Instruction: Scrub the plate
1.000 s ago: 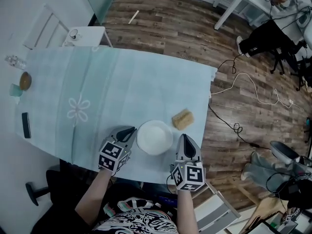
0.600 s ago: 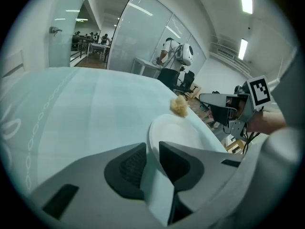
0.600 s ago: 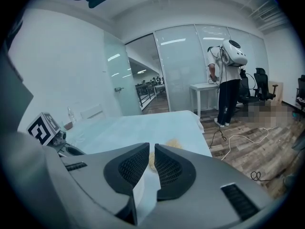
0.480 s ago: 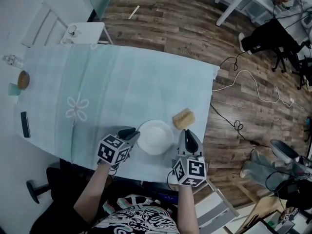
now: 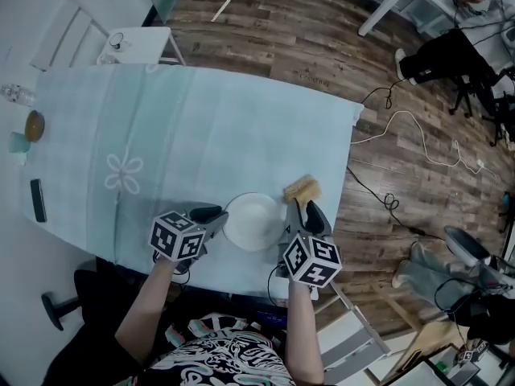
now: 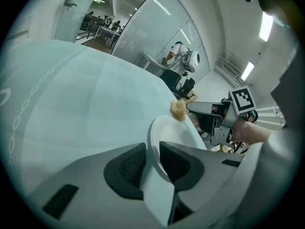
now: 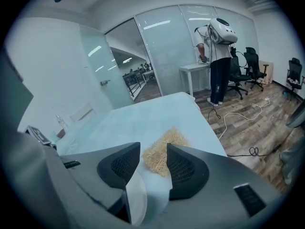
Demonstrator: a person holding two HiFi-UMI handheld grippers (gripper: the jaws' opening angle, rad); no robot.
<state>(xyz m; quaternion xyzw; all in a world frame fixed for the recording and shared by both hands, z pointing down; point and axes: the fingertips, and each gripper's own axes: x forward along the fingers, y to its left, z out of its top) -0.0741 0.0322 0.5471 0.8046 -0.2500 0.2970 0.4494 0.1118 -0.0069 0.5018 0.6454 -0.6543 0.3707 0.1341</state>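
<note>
While the left gripper (image 6: 151, 150) is standing released with its jaws spread wide, the near rim of the plate (image 6: 177, 130) is sitting in the gap between them, and neither pad appears to be pressing on it. The white plate is lying flat on the pale blue tablecloth (image 5: 201, 135), stretching away from this gripper's tips toward the right gripper (image 7: 153, 150). That gripper's jaws are opening and gripping nothing. The straw-coloured sponge (image 7: 164, 146) is lying on the cloth just ahead of its tips, showing through the gap between them. From the head view, the sponge (image 5: 302, 189) is resting just beyond the plate's (image 5: 253, 222) far right edge, near the cloth's border with the wooden floor (image 5: 402, 175).
</note>
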